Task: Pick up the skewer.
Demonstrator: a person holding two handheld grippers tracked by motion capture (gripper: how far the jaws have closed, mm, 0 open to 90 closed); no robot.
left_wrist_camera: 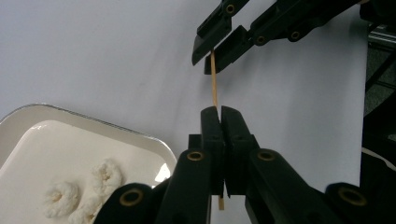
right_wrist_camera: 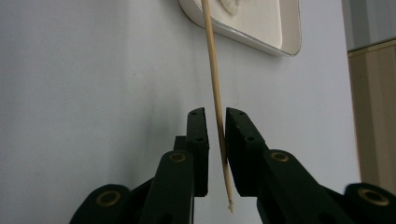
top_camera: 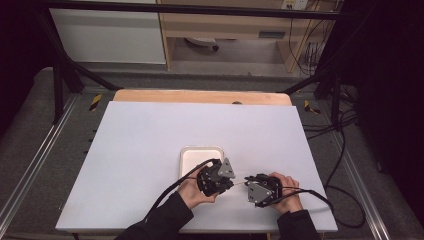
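Observation:
A thin wooden skewer (left_wrist_camera: 214, 84) runs between my two grippers above the white table. My left gripper (left_wrist_camera: 220, 109) is shut on one end of it, near the tray's right corner (top_camera: 231, 184). My right gripper (right_wrist_camera: 215, 114) faces it from the right (top_camera: 247, 179) with its jaws slightly apart around the skewer (right_wrist_camera: 212, 60). The stick leans against one jaw and a gap shows beside it. A white tray (left_wrist_camera: 93, 122) holds a few white ring-shaped pieces (left_wrist_camera: 63, 198) just left of the left gripper.
The white board (top_camera: 150, 150) covers the table, with the tray (top_camera: 192, 152) at its front middle. A wooden strip (top_camera: 200, 96) runs along the far edge. Cables (top_camera: 345, 150) lie on the floor to the right, and dark frame bars (top_camera: 65, 75) stand at the back.

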